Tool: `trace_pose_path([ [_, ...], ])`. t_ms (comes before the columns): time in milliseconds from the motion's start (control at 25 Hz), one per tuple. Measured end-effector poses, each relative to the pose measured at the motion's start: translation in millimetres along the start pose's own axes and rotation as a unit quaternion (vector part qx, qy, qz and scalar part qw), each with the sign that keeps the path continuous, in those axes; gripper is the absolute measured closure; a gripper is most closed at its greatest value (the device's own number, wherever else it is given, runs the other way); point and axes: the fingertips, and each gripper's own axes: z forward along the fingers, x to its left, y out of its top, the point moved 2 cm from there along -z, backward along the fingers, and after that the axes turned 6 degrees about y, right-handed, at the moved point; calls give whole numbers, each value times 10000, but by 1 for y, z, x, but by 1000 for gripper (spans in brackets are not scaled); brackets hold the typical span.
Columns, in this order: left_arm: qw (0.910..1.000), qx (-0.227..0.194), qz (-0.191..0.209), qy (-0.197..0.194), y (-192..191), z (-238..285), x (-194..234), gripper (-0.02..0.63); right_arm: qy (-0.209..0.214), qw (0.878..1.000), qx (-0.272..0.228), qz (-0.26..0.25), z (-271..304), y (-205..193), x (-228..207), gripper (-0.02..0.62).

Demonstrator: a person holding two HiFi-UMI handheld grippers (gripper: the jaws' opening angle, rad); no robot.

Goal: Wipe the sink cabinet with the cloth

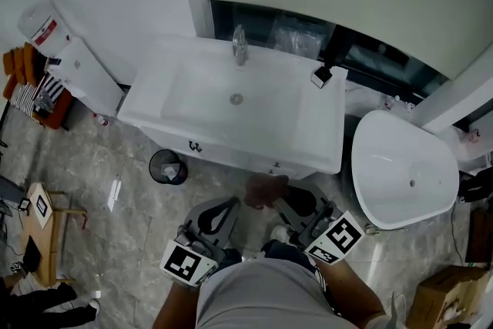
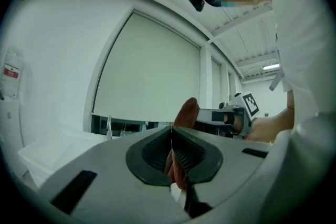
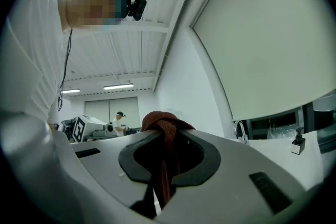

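Note:
The white sink cabinet (image 1: 254, 154) stands in front of me, with a basin (image 1: 236, 98) and a faucet (image 1: 239, 45). A reddish-brown cloth (image 1: 266, 191) hangs bunched between my two grippers, just below the cabinet's front edge. My left gripper (image 1: 229, 206) is shut on one end of the cloth (image 2: 176, 165). My right gripper (image 1: 288, 198) is shut on the other end (image 3: 164, 134). In the left gripper view the jaws (image 2: 171, 132) pinch the cloth, and the right gripper (image 2: 236, 115) shows beyond. In the right gripper view the cloth bulges above the closed jaws (image 3: 167, 139).
A small black bin (image 1: 167, 166) sits on the floor left of the cabinet. A white oval fixture (image 1: 404, 169) stands at the right. A black-topped bottle (image 1: 321, 75) rests on the counter's right corner. A wooden stool (image 1: 42, 231) and a cardboard box (image 1: 443, 297) stand near the frame edges.

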Motion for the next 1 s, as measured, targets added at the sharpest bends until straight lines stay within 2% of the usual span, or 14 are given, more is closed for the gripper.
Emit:
trace_pose_path([
  [120,10000,-73,0,-5,3,-6,-3,595,-48,10000,-22,-1,-6,-2,9,550],
  [280,10000,-80,26,-8,1,-11,-5,595,-372,9993,7,-41,-14,-10,11,551],
  [440,9999,-152,14,-11,4,-8,-6,594,-374,9993,-1,8,-16,-14,9,551],
  [1000,10000,-20,59,22,-4,-7,-17,594,-564,9984,-23,-31,-34,-12,-5,551],
])
